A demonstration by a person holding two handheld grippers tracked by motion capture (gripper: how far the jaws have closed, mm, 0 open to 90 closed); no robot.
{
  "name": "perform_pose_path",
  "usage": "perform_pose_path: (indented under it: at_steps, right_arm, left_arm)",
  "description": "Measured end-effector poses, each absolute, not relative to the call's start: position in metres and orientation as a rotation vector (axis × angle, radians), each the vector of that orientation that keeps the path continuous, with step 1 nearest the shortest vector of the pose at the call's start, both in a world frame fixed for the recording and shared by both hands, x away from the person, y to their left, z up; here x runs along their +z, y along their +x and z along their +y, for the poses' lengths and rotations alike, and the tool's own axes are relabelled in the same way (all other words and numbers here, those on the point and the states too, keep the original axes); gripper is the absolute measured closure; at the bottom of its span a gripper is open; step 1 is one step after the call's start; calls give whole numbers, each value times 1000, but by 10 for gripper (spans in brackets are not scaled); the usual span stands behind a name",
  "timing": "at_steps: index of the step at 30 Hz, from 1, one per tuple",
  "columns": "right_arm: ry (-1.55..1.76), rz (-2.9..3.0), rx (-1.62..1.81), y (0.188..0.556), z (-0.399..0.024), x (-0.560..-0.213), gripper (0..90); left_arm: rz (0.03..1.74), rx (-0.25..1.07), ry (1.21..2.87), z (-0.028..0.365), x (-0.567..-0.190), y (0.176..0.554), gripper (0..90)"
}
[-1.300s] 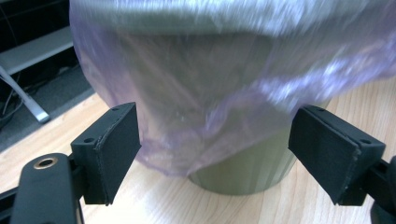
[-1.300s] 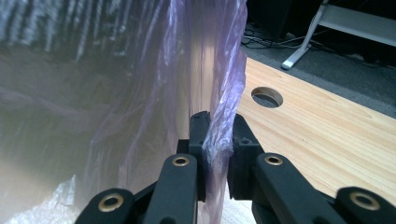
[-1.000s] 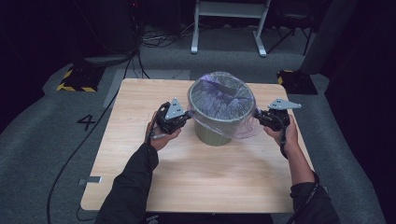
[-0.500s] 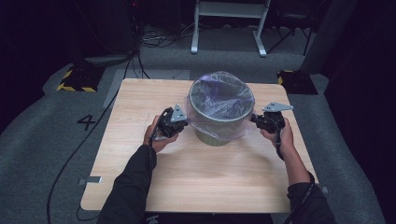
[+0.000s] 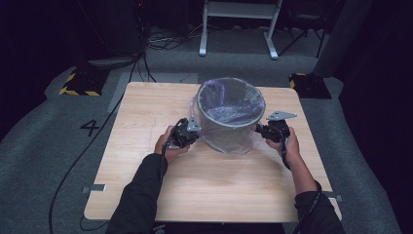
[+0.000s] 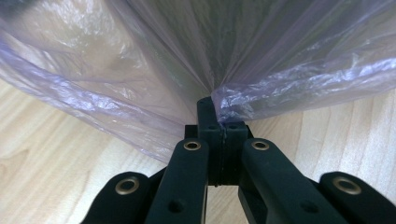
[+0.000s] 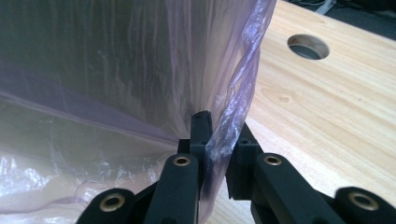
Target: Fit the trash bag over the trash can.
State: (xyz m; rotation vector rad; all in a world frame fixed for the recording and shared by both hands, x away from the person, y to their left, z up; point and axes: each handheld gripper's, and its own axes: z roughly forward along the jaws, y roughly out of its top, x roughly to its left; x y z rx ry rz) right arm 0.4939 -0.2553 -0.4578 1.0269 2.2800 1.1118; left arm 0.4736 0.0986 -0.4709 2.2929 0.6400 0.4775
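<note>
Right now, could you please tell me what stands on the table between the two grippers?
In the high view, the bin with its purple plastic liner stands between the left gripper and the right gripper; each pinches the liner's hanging edge.

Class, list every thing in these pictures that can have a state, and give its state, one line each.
Bin: upright on the table, lined.
Plastic bag: pulled down over the bin's rim, skirt hanging outside.
Left gripper: shut on the bag's edge.
Right gripper: shut on the bag's edge.

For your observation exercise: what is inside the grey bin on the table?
A thin purple plastic bag lines the grey bin and drapes over its rim down the outside. The bin's bottom is covered by the bag, so nothing beneath it can be seen.
</note>
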Motion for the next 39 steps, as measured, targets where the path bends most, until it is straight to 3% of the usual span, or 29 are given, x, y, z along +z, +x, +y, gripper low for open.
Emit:
perform_pose_path:
  at_steps: [6,10,11,13,17,19,26,31,36,39]
  right_arm:
    - [1037,2292,1106,494,-254,-463,828]
    - [1033,2281,1102,493,-255,-463,742]
    - [1032,2269,1109,492,-256,-461,681]
    - [1025,2256,1119,491,-259,-457,586]
    - [1014,2231,1139,488,-266,-450,386]
    - [1004,2208,1140,485,-268,-446,307]
    - [958,2182,1206,476,-277,-433,250]
    - [941,2181,1253,471,-283,-427,247]
    - [938,2172,1283,468,-287,-420,250]
    - [921,2161,1310,464,-288,-410,261]
  left_arm:
    - [658,474,2286,101,-475,471,872]
    - [681,510,2250,105,-472,469,683]
    - [690,511,2241,106,-471,468,580]
    - [691,495,2218,109,-467,466,510]
    - [757,458,2204,112,-464,463,241]
    - [759,430,2174,116,-462,459,186]
    - [757,505,2112,129,-449,446,155]
    - [753,476,2082,140,-446,437,155]
    - [769,320,2097,147,-454,437,154]
    - [767,398,2107,145,-459,431,158]
